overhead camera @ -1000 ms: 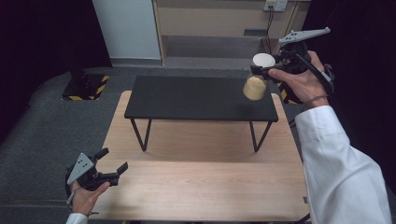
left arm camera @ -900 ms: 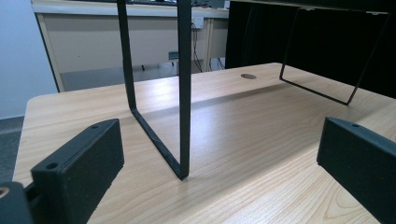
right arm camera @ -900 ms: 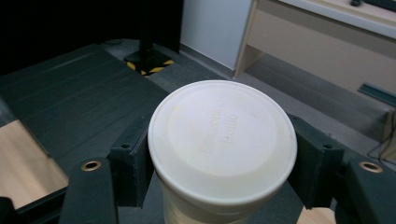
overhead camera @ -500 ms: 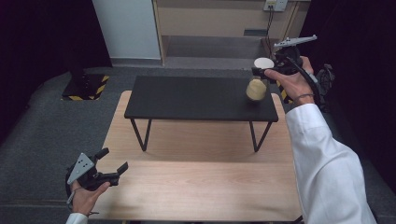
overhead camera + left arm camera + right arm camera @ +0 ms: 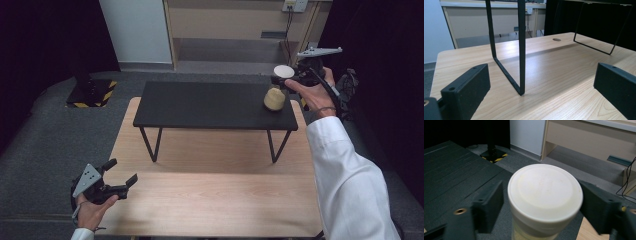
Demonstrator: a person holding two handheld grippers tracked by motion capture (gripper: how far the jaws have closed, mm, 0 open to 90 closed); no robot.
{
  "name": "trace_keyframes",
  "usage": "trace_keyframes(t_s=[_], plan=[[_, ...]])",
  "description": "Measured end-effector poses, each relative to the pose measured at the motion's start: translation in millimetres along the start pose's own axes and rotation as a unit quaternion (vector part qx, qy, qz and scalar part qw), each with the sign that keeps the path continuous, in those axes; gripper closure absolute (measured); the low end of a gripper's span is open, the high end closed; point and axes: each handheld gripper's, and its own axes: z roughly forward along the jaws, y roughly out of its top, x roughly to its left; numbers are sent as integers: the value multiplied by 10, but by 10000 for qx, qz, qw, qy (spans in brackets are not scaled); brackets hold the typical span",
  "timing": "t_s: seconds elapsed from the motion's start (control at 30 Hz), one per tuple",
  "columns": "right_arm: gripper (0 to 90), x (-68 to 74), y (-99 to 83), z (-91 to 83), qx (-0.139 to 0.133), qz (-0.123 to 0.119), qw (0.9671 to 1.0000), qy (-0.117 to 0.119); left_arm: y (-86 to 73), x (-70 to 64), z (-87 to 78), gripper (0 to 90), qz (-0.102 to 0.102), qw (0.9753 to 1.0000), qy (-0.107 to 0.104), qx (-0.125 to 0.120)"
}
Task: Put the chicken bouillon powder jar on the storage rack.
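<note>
Near the far right corner of the black raised shelf (image 5: 210,105), a white-lidded jar (image 5: 276,92) is sitting upright, its long axis vertical and its lid facing straight up, close to the shelf's right edge. The right gripper (image 5: 283,80) is closing its jaws on the jar just under the lid, one black jaw pressing each side in the right gripper view. Faint embossed lettering is showing on the lid (image 5: 545,188), too blurred to read. The left gripper (image 5: 121,176) is hovering at the near left corner of the wooden table (image 5: 215,200), its jaws spreading wide with nothing between them. Broad bare tabletop is lying open between the shelf's wire legs (image 5: 521,47) and the near edge.
</note>
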Motion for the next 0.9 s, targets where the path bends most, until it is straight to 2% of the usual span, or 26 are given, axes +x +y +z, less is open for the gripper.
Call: trace_keyframes(t_s=[0.13,0.2,0.23,0.27,0.33,0.47,0.6,0.67,0.7,0.87,0.9], plan=[[112,-25,-87,-107,-208,99,9997,8,5,-5,4,0,21,10000,-10,10],[90,-70,-144,-246,-399,145,9990,118,6,-5,7,0,21,10000,-12,19],[90,-70,-144,-246,-399,145,9990,118,6,-5,7,0,21,10000,-12,19],[89,-73,-174,-358,-481,63,9987,163,5,-4,7,0,19,10000,-15,16],[89,-82,-189,-416,-511,33,9984,220,5,-4,9,0,19,10000,-22,22],[89,-97,-273,-659,-680,-116,9968,403,8,-8,13,0,30,10000,-41,27],[89,-56,-381,-901,-799,-298,9952,490,6,-10,13,0,23,10000,-32,24],[89,-14,-515,-1047,-893,-390,9935,594,5,-11,19,0,19,10000,-31,49],[89,-14,-515,-1047,-893,-390,9935,594,5,-11,19,0,19,10000,-31,49],[91,71,-788,-1212,-1056,-485,9904,754,9,-15,23,0,35,10000,-36,64],[92,99,-902,-1254,-1141,-493,9888,831,9,-16,22,0,32,10000,-33,67]])
